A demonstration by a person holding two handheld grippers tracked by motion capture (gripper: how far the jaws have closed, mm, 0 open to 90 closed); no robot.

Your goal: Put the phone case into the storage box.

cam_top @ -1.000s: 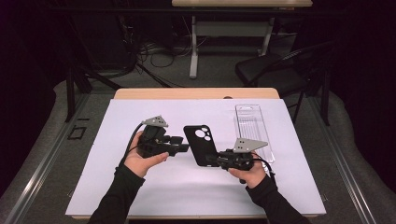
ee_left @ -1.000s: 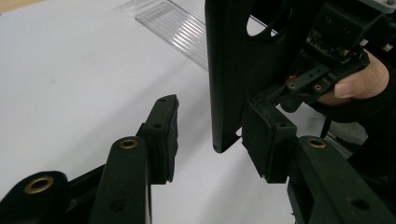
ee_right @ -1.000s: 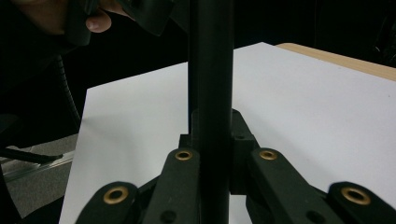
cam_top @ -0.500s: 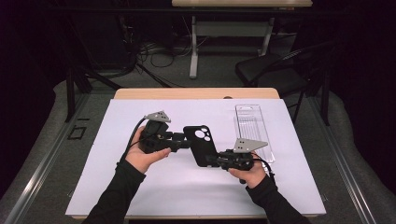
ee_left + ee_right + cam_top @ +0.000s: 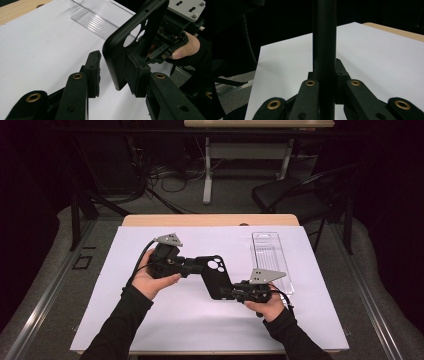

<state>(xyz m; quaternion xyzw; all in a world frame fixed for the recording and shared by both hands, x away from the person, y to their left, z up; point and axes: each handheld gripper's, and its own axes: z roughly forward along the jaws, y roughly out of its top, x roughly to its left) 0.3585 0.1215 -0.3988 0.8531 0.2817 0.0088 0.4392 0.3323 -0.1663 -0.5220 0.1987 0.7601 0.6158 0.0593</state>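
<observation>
A black phone case with round camera holes is held just above the white sheet. My right gripper is shut on its near end; in the right gripper view the case stands edge-on between the jaws of that gripper. My left gripper comes in from the left and stands open around the case's far corner. In the left gripper view the case rests against one pad of the left gripper, with a gap to the other pad.
A clear plastic tray lies on the sheet to the right of the case, also seen beyond the jaws as the tray. The wooden table edge runs along the back. A chair and desk legs stand behind the table.
My left gripper has moved right until its open jaws straddle the case's corner. The right gripper has kept its hold on the case and barely shifted.
</observation>
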